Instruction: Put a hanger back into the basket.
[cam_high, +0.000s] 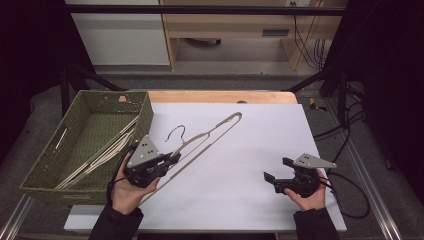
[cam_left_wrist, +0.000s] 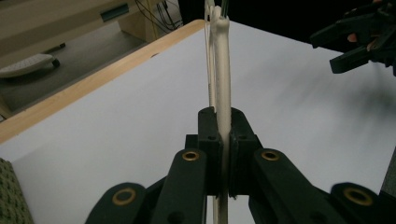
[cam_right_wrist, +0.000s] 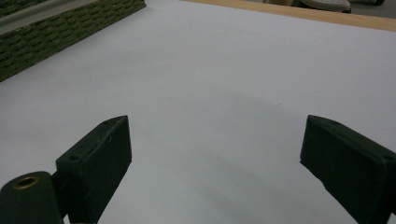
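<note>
Hanger is pinched by the left gripper beside the basket; right gripper fingers are spread.

Beige hanger cut off by the top edge beyond the left gripper and hidden below where the clamped pads cover it, further hangers in the green woven basket beside that gripper too tangled to count, right gripper cropped at the frame's corner.

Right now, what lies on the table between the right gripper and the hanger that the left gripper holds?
Nothing: in the high view, bare white sheet separates the open right gripper from the hanger clamped in the left gripper.
</note>
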